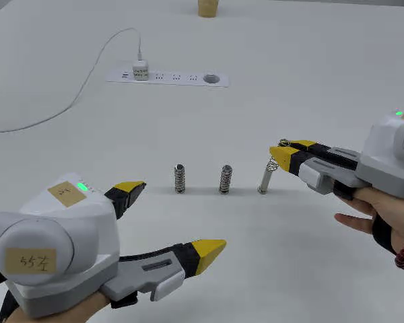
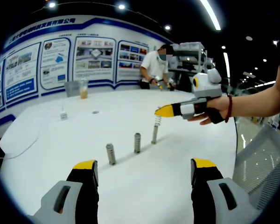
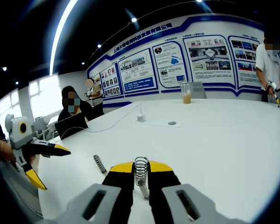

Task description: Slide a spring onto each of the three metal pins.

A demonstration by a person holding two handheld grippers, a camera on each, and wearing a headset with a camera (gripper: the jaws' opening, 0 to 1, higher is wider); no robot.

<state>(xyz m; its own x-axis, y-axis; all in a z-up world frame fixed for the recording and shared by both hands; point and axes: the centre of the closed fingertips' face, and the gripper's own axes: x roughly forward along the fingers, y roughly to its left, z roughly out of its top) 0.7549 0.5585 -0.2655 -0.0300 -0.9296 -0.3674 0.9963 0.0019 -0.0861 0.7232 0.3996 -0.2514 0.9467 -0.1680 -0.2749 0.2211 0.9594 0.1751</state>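
Observation:
Three metal pins stand in a row on the white table. The left pin (image 1: 180,179) and the middle pin (image 1: 225,179) each carry a spring. The third pin (image 1: 263,182) leans slightly, and a spring (image 1: 273,163) sits at its top end. My right gripper (image 1: 281,152) is shut on that spring (image 3: 140,171), with the pin (image 3: 143,192) just below its yellow tips. My left gripper (image 1: 172,217) hovers open near the front left, holding nothing. From the left gripper view the row of pins (image 2: 137,143) lies ahead, with the right gripper (image 2: 161,112) over the far one.
A white power strip (image 1: 167,77) with a plugged-in charger and a trailing cable lies at the back. A cup (image 1: 208,7) stands at the far edge. People are beyond the table. The table edge (image 2: 233,154) runs close on the right.

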